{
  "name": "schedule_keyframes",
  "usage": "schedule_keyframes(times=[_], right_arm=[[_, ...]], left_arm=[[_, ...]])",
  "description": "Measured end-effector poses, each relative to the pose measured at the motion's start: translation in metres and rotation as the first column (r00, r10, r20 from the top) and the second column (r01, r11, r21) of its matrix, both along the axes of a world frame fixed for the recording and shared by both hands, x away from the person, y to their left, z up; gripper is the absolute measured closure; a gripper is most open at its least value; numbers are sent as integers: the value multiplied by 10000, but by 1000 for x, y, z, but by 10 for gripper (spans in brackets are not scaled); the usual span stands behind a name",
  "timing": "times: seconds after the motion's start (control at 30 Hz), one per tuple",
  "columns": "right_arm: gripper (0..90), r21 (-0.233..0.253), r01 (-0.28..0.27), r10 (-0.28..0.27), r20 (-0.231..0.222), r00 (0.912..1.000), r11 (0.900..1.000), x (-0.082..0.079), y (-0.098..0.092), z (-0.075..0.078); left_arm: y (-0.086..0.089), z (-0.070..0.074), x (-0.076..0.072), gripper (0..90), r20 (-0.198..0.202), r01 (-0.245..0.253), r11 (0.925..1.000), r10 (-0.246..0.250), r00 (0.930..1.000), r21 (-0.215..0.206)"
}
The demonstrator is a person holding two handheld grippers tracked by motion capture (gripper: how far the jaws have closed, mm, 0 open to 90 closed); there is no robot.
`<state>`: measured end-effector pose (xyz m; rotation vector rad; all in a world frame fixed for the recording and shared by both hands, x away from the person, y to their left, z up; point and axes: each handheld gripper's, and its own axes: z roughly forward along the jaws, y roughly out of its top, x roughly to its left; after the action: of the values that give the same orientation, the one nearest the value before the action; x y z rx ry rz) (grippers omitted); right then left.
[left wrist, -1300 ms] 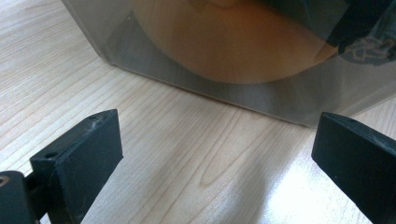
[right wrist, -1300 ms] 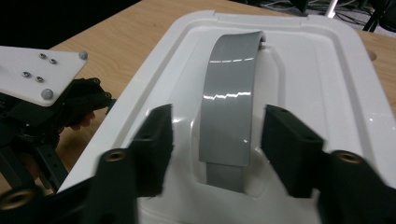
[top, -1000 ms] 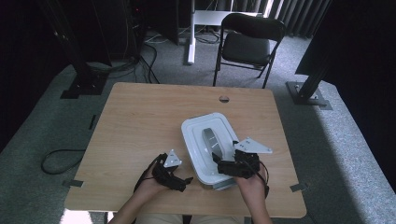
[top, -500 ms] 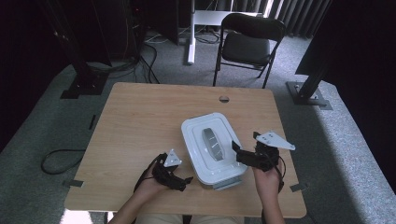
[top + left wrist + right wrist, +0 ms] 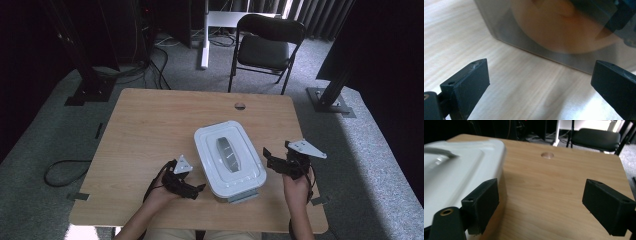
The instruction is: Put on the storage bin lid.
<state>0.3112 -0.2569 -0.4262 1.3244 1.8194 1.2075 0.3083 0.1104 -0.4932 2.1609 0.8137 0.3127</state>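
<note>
Jaws wide beside white lidded box (image 5: 229,159)

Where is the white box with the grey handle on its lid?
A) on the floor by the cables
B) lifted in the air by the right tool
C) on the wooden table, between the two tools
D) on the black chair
C: the high view shows the white box resting on the wooden table, with the left tool at one side and the right tool at the other, both open and holding nothing.
</note>
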Motion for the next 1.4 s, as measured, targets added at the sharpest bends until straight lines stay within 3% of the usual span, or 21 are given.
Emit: schedule_keyframes(times=[0.17,0.43,0.53,0.7,0.73,0.8,1.1,1.23,1.4], right_arm=[[136,-32,199,-200,-386,9991,9998,8,-5,-21],[137,109,59,-46,-1104,9939,9999,14,-2,-52],[138,285,-49,84,-1248,9922,9996,14,-2,-58],[137,26,-432,430,-1564,9868,9991,15,8,-70],[172,-12,-520,511,-1582,9861,9986,14,11,-72],[177,368,-572,623,-1570,9856,9977,13,11,-75],[174,1028,-1110,1259,-1528,9802,9885,5,23,-81],[174,631,-984,1066,-1433,9839,9931,0,31,-80],[175,391,-989,1040,-1607,9815,9943,-4,36,-82]], left_arm=[[-4,3,0,25,87,123,9999,-123,9999,17],[-7,3,4,25,90,167,9998,-168,9998,86],[-8,4,5,25,115,188,9998,-188,9998,53],[-11,5,6,25,125,231,9997,-232,9997,117],[-10,5,6,25,115,230,9997,-231,9997,123],[-9,5,6,25,135,180,9998,-181,9997,111],[6,6,9,24,188,-112,9998,109,9998,178],[12,7,9,25,159,-177,9998,175,9997,134],[15,9,12,25,155,-99,9995,95,9998,301]])
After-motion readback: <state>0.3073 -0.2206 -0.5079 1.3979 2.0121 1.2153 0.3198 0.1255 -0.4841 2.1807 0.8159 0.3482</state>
